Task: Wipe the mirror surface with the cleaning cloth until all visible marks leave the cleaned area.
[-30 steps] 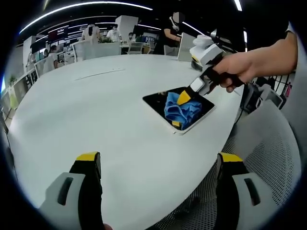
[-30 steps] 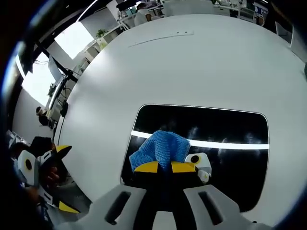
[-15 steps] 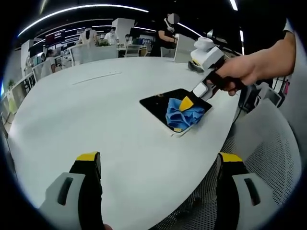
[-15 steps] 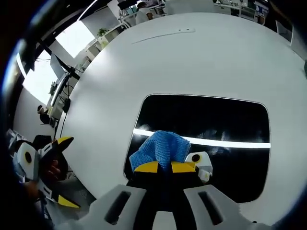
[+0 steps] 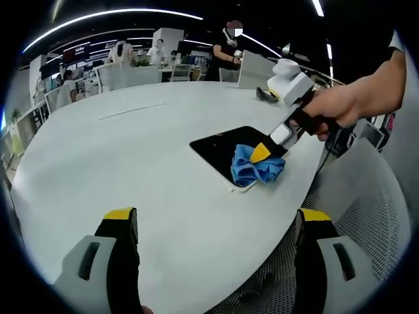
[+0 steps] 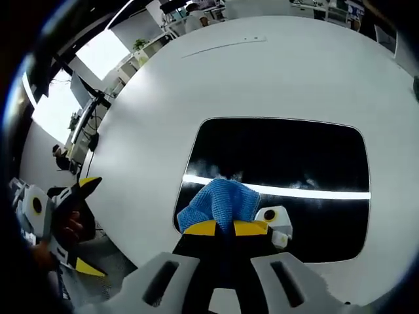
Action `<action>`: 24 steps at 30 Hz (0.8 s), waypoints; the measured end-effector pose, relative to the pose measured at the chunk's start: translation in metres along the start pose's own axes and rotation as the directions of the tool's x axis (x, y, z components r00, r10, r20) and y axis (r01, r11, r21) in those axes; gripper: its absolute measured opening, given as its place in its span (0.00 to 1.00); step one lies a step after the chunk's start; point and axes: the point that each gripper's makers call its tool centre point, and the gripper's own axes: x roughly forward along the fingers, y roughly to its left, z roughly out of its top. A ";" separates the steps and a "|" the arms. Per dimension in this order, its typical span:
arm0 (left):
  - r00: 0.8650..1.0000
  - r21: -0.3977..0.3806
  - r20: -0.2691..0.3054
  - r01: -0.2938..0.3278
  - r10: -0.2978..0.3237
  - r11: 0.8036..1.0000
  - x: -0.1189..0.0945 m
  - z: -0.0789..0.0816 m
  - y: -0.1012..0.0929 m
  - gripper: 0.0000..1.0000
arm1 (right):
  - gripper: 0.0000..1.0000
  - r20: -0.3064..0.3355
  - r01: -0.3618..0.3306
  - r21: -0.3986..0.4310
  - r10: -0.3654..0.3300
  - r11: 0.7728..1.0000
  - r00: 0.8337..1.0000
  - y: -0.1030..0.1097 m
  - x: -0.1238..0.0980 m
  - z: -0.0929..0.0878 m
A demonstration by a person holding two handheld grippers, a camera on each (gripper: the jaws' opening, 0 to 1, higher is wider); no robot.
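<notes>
A dark rectangular mirror (image 5: 219, 145) in a white frame lies near the edge of the round white table (image 5: 118, 150). My right gripper (image 5: 260, 153), held by a hand, is shut on a crumpled blue cloth (image 5: 256, 168) pressed on the mirror's near corner. From the right gripper view, the cloth (image 6: 219, 201) sits just ahead of my shut right gripper (image 6: 222, 227) on the mirror (image 6: 288, 154), with faint smudges along a bright light reflection. My left gripper (image 5: 217, 216) hovers open over the table edge with nothing between its jaws. It appears as well at the left (image 6: 85, 226), held by a hand.
A white mesh chair (image 5: 370, 209) stands off the table edge at the right. A small dark object (image 5: 265, 95) lies on the far side of the table. Desks, screens and people fill the room behind. The table has a thin cable slot (image 6: 222, 47).
My right gripper has dragged the cloth across the mirror, from its middle toward the corner nearest the table edge. The left gripper has stayed open and hardly moved.
</notes>
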 end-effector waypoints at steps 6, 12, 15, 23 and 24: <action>1.000 -0.016 0.007 0.002 -0.002 1.000 -0.001 0.003 -0.001 0.99 | 0.01 -0.001 -0.011 0.002 0.011 1.000 1.000 0.002 -0.002 -0.005; 1.000 -0.047 0.025 0.002 0.000 0.999 -0.001 0.007 -0.001 0.99 | 0.01 -0.004 -0.019 0.005 0.019 1.000 1.000 0.002 -0.003 -0.008; 1.000 -0.045 0.021 0.006 -0.005 0.999 -0.001 0.007 -0.003 0.99 | 0.01 -0.008 -0.022 0.002 0.022 1.000 1.000 0.003 -0.004 -0.011; 1.000 -0.043 0.018 0.013 -0.012 0.999 0.000 0.006 -0.004 0.99 | 0.01 -0.007 -0.028 0.009 0.028 1.000 1.000 0.005 -0.005 -0.013; 1.000 -0.042 0.017 0.013 -0.013 0.999 0.000 0.006 -0.004 0.99 | 0.01 -0.004 -0.029 0.009 0.029 1.000 1.000 0.005 -0.004 -0.013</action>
